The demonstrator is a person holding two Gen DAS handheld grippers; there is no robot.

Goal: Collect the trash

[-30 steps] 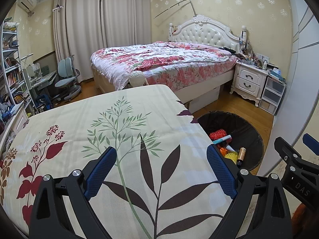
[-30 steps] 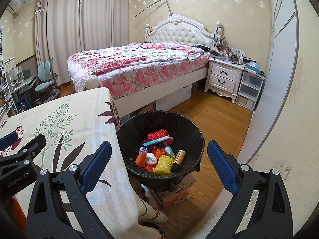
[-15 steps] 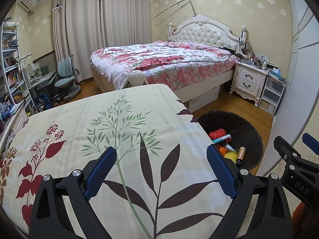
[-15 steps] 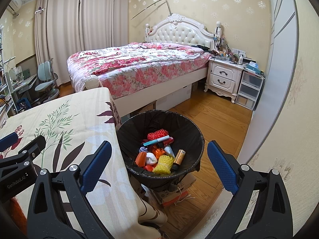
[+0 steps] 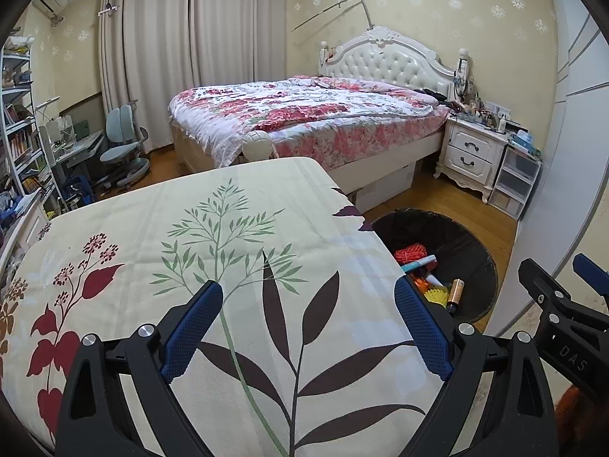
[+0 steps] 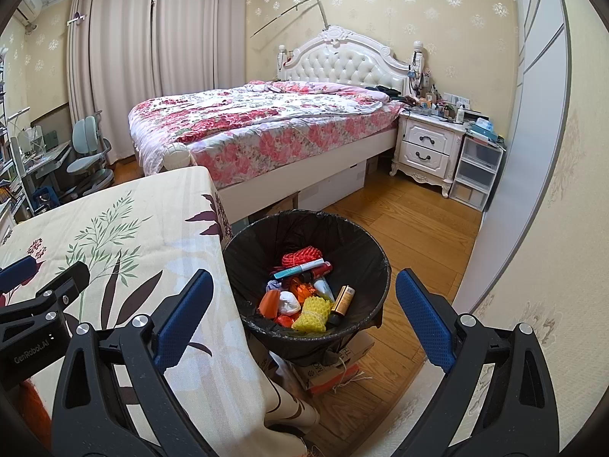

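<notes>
A black-lined trash bin point(image 6: 354, 240) stands on the floor at the table's right edge; it also shows in the left wrist view point(image 5: 456, 236). It holds several pieces of trash: red netting point(image 6: 300, 255), a teal pen point(image 6: 298, 268), yellow foam netting point(image 6: 314, 310), a small brown bottle point(image 6: 342, 299). My right gripper point(image 6: 300, 310) is open and empty above the bin. My left gripper point(image 5: 308, 323) is open and empty above the table with a leaf-print cloth point(image 5: 213, 236). No trash shows on the cloth.
A bed point(image 6: 266, 122) with a floral cover stands behind. A white nightstand point(image 6: 428, 148) and plastic drawers point(image 6: 475, 171) are at the right wall. A cardboard box point(image 6: 335, 365) sits under the bin. A desk chair point(image 5: 121, 144) and shelves point(image 5: 19, 133) are at the left.
</notes>
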